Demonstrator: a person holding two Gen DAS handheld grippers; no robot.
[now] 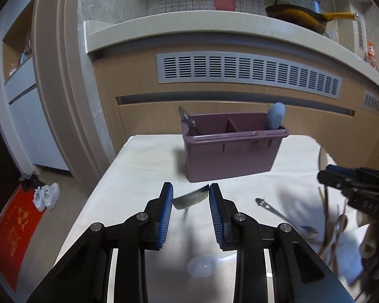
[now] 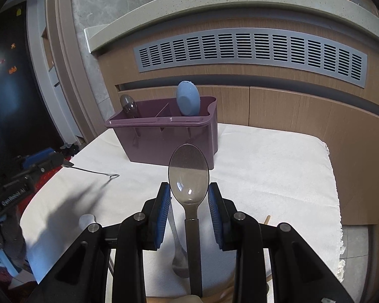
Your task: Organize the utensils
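A purple divided caddy (image 1: pixel 231 159) stands at the back of the white-clothed table, holding a metal spoon (image 1: pixel 188 121) at its left end and a blue spoon (image 1: pixel 275 116) at its right; it also shows in the right wrist view (image 2: pixel 169 139). My left gripper (image 1: pixel 190 197) is open, with a metal knife blade (image 1: pixel 189 198) lying between its fingertips on the cloth. My right gripper (image 2: pixel 188 197) is open around a dark translucent spoon (image 2: pixel 188 174) that points toward the caddy; whether the pads touch the spoon is unclear.
A white plastic spoon (image 1: pixel 204 265) lies below the left gripper. A metal utensil (image 1: pixel 273 209) and a heap of spoons and chopsticks (image 1: pixel 338 229) lie right. A metal spoon (image 2: pixel 178 252) lies under the right gripper. A wooden counter front stands behind the table.
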